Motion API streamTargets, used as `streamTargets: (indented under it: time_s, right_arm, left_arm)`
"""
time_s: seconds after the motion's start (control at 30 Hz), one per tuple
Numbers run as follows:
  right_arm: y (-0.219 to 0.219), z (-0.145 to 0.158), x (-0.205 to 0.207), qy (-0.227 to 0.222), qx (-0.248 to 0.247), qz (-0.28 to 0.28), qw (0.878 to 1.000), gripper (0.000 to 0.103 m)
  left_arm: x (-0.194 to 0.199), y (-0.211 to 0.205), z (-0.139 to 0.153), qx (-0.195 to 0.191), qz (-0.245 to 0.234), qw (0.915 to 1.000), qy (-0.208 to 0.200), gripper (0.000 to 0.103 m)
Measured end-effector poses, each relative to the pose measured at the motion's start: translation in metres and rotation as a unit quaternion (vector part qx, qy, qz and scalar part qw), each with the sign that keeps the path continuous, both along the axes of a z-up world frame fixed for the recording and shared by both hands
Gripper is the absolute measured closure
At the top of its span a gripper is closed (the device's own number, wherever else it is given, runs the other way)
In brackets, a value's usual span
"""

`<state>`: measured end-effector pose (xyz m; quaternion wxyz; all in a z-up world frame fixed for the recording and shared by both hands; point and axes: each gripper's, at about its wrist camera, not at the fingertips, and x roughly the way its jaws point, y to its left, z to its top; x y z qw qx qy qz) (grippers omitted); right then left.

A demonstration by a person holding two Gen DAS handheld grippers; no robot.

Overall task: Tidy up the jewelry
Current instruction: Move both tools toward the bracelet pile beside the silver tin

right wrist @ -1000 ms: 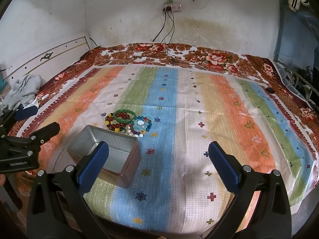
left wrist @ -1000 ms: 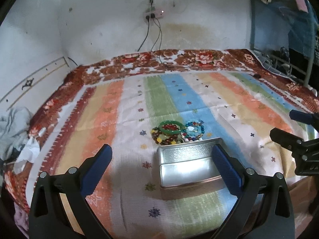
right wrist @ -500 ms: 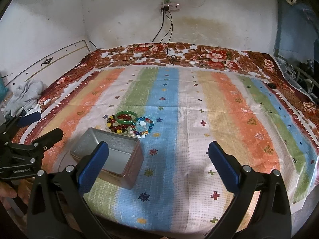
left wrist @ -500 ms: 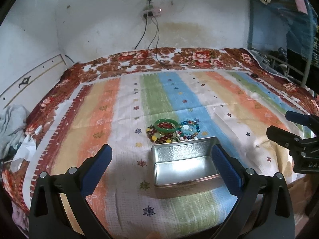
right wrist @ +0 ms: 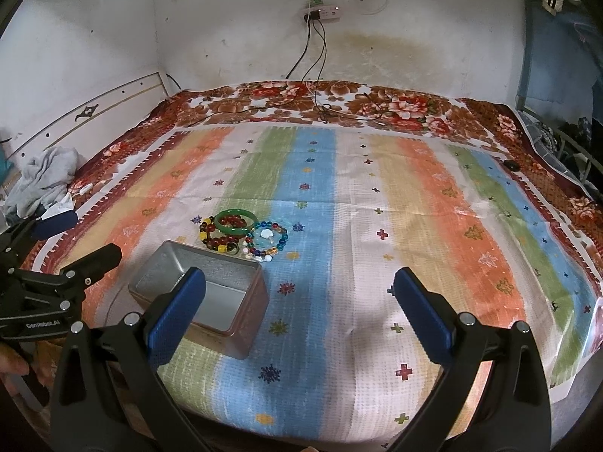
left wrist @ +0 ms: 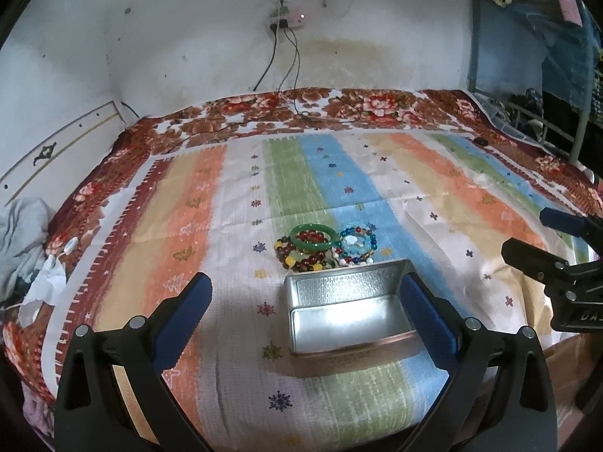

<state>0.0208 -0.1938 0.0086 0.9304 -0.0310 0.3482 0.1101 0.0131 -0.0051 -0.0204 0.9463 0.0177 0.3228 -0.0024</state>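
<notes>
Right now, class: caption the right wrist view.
Open right gripper above a striped bedspread; bracelets lie beside an empty tin.

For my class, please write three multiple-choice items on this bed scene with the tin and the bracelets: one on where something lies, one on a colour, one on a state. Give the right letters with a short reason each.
1. Where does the pile of bracelets lie?
A. Inside the metal tin
B. On the striped sheet just beyond the tin
C. On the grey cloth at the bed's edge

2. What colour is the solid bangle on top of the pile?
A. Green
B. White
C. Black

3. What state is the metal tin in?
A. Shut with a lid
B. Open and holding beads
C. Open and empty

Answers:
1. B, as the pile rests on the striped sheet past the tin's far wall.
2. A, as the smooth ring shows green in both views.
3. C, as its bare shiny floor shows, with no lid on it.

Both the left gripper and the right gripper are open and hold nothing.
</notes>
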Motion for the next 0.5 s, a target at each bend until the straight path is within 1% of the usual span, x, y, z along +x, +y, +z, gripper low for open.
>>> streamTargets:
  time_s: [0.07,0.2,0.37,0.5]
  right_arm:
    - [0.001,-0.001,0.004,0.002,0.001,-0.001,1.000,0.005]
    - [0.004,0.000,0.013,0.005,-0.002,-0.001,1.000,0.005]
    - [0.006,0.002,0.030,0.010,-0.012,0.005,1.000,0.005]
    - [0.002,-0.001,0.041,0.025,-0.007,0.009,1.000,0.005]
  left_arm:
    - [0.002,0.001,0.001,-0.005,0.003,1.0000,0.001,0.005]
    - [0.014,0.007,-0.001,-0.016,0.008,0.9996,0.022,0.005]
    - [0.032,0.011,-0.002,0.003,0.007,0.9994,0.034,0.005]
    - [0.044,0.014,-0.004,0.003,-0.001,0.9989,0.046,0.005]
